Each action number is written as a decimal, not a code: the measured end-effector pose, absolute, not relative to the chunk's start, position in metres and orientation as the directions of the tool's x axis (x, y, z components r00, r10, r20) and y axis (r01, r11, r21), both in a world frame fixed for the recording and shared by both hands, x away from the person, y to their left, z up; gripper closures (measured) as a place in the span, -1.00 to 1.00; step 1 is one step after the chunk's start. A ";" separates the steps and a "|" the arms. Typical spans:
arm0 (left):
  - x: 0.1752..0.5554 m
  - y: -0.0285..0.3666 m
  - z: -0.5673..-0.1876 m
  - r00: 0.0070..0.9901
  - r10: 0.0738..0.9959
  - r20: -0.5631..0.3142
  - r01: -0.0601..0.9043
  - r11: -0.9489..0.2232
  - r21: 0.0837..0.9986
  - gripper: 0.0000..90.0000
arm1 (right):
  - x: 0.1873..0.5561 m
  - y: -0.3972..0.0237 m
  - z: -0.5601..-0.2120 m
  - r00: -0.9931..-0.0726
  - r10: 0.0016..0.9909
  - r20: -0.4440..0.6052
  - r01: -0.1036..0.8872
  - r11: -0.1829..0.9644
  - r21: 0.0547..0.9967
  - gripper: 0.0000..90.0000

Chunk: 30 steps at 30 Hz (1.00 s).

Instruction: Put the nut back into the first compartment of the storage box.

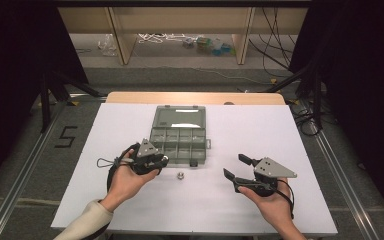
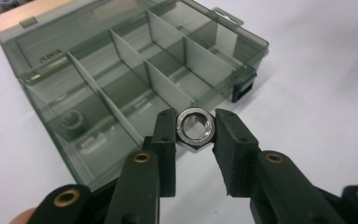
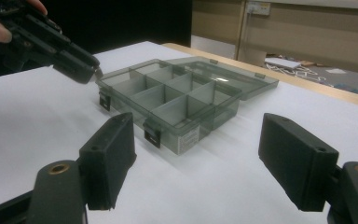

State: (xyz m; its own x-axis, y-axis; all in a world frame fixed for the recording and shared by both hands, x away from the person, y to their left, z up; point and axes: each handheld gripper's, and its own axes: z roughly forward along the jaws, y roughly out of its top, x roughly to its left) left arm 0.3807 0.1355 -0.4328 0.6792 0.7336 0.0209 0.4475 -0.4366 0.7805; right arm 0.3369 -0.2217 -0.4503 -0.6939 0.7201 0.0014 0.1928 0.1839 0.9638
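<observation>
My left gripper (image 2: 195,135) is shut on a steel hex nut (image 2: 195,127), pinched by its flats between the two black pads. It hangs just above the front left corner of an open grey compartment box (image 2: 135,70). In the high view the left gripper (image 1: 163,160) sits at the near left edge of the box (image 1: 180,136). A second nut (image 2: 72,121) lies in the box's near left compartment. A third nut (image 1: 179,175) rests on the white table in front of the box. My right gripper (image 1: 233,165) is open, with nothing between its pads (image 3: 109,158).
The box lid (image 1: 179,117) lies flat behind the tray. The white sheet (image 1: 280,135) covers the table, with a wooden edge (image 1: 195,97) at the back. The right gripper view has the left gripper (image 3: 91,69) at the box's (image 3: 177,100) corner.
</observation>
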 end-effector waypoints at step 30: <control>0.426 0.141 -0.411 0.604 0.796 0.033 0.469 -0.389 0.793 0.56 | 0.336 -0.221 -0.450 -0.699 0.715 0.030 0.216 0.171 0.961 -0.39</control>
